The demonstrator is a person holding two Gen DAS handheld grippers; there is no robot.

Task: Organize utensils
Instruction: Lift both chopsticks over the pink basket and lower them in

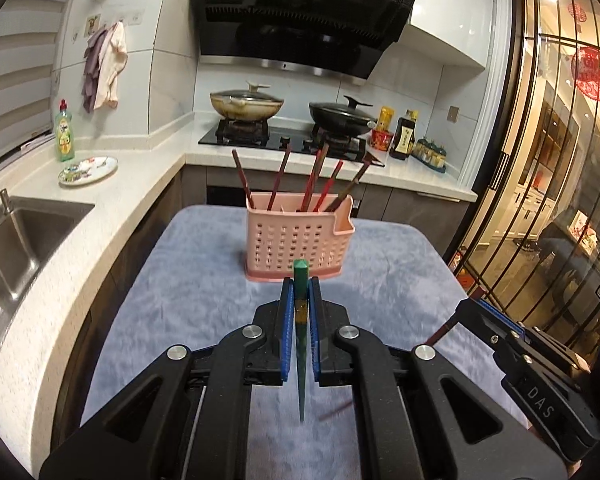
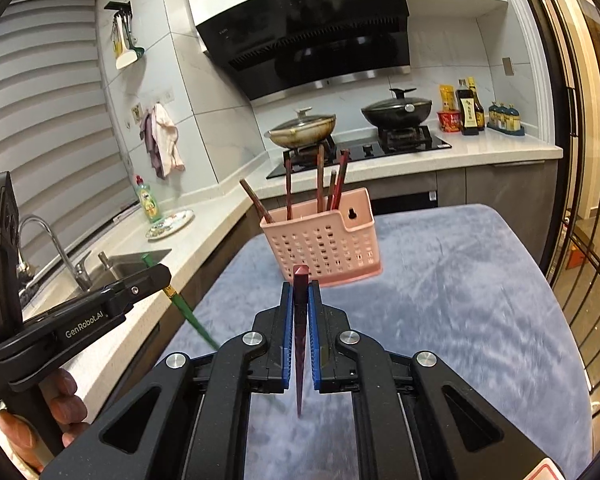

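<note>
A pink perforated utensil basket stands on the blue-grey cloth, holding several dark red chopsticks. My left gripper is shut on a green chopstick, held upright just in front of the basket. My right gripper is shut on a dark red chopstick, also upright before the basket. The left gripper with the green chopstick shows at the left of the right wrist view. The right gripper's side shows at the right of the left wrist view.
A steel sink and a counter with a dish-soap bottle and a small plate lie to the left. A stove with two lidded pans and sauce bottles is behind. A glass door is at right.
</note>
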